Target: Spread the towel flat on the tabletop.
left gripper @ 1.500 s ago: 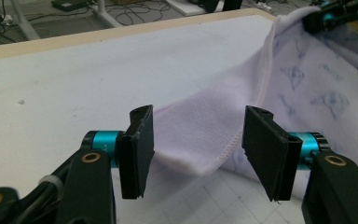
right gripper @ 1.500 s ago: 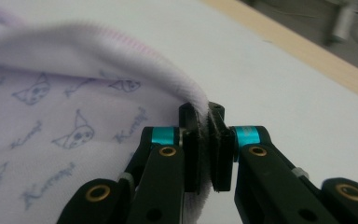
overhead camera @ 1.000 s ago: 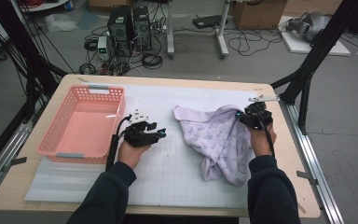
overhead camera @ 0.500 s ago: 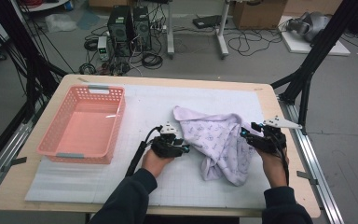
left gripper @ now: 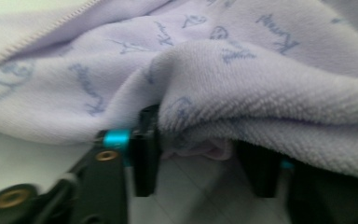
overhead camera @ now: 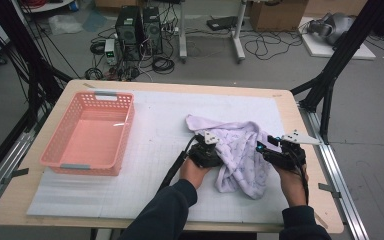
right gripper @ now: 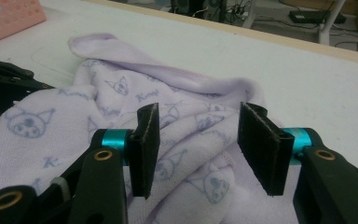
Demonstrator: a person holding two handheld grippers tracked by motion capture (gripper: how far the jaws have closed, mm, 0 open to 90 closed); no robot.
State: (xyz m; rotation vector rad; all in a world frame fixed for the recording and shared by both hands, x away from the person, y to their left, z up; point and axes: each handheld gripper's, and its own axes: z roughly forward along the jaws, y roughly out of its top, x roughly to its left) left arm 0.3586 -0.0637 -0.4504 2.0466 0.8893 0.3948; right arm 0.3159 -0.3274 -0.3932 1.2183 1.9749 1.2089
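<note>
Blue script on the lilac towel [right gripper: 121,107] — illegible (too blurred)

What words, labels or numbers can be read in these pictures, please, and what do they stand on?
Script words printed in blue on the lilac towel, among cat-face drawings: too blurred to read for sure; only a capital "K" at the start can be made out.
Pink basket: no lettering to be seen.
Computer towers on the floor: any labels are too small to read.
Grippers: no readable marks.
</note>
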